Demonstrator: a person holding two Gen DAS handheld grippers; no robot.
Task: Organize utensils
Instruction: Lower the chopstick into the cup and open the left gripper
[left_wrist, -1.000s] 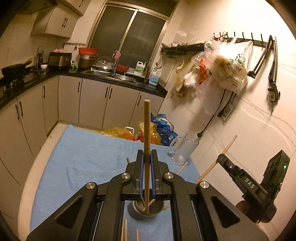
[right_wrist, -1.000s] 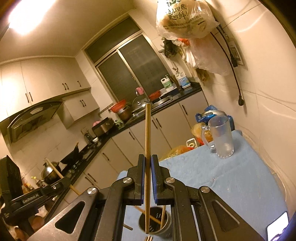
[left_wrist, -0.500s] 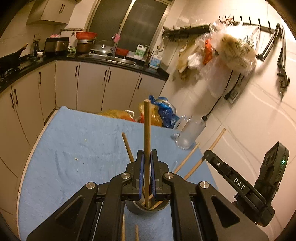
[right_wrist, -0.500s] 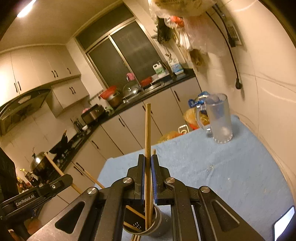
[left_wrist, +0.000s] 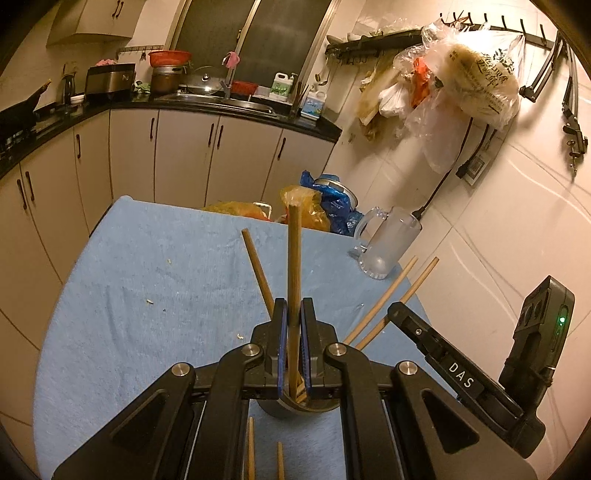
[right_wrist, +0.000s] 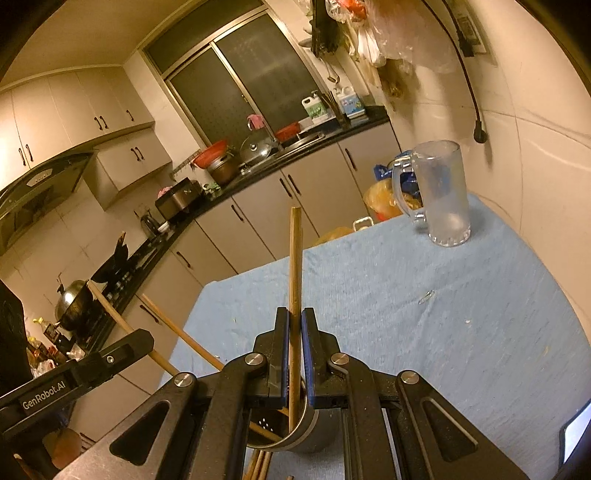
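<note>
My left gripper (left_wrist: 292, 332) is shut on a wooden chopstick (left_wrist: 294, 266) that stands upright with its lower end inside a grey metal holder cup (left_wrist: 295, 408). My right gripper (right_wrist: 292, 332) is shut on another chopstick (right_wrist: 294, 273), its lower end also inside the same cup (right_wrist: 295, 432). Other chopsticks (left_wrist: 384, 301) lean out of the cup. The right gripper also shows at the right of the left wrist view (left_wrist: 461, 376); the left gripper shows at the left of the right wrist view (right_wrist: 74, 373).
A blue cloth (left_wrist: 147, 280) covers the table. A frosted glass mug (left_wrist: 388, 243) stands at its far right corner by the tiled wall. Loose chopsticks (left_wrist: 251, 450) lie on the cloth near the cup. Plastic bags (left_wrist: 314, 206) sit behind the table. Kitchen cabinets are beyond.
Both grippers have tilted and come lower over the cup, each still gripping its chopstick. More chopsticks leaning out of the cup have come into view.
</note>
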